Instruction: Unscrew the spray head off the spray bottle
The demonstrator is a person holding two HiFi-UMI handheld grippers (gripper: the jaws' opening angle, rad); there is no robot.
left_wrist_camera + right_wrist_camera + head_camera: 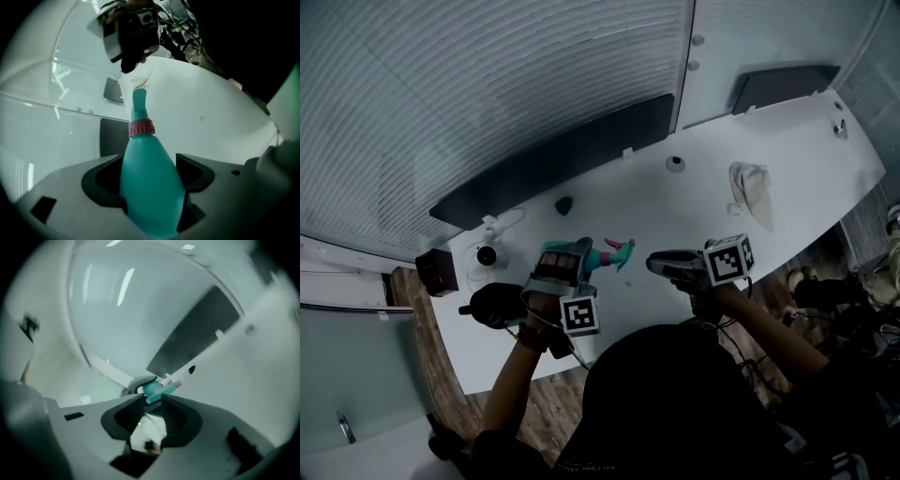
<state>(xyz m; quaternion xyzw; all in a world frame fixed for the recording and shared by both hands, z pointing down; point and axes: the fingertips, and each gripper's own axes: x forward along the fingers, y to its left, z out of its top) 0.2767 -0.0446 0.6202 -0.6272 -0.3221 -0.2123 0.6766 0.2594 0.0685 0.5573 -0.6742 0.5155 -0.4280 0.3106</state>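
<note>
The bottle (149, 185) is held above the near edge of the table (703, 211), left of centre, with its neck pointing right. It is clamped by its wide teal body in the left gripper (569, 269), whose jaws are pressed against both flanks. Above the grip the body narrows to a ribbed pink collar (141, 127), and the spray head (619, 253) sits beyond that.

The right gripper (151, 416) is brought in from the right, level with the head. Its jaws are partly spread and nothing is pinched between the pads. The head is seen at the jaw tips, but because of the blur it cannot be settled whether a tip touches it.

The bottle is judged to be light, thin-walled plastic, smooth and rather slippery. The body would probably give under a hard squeeze, so a firm but not crushing hold on the widest part seems best. The ribs of the collar are made for purchase, and the turning grip is best taken there or on the stout part of the head just above it. The nozzle and trigger look slender and would likely flex or slip if used as the lever.
</note>
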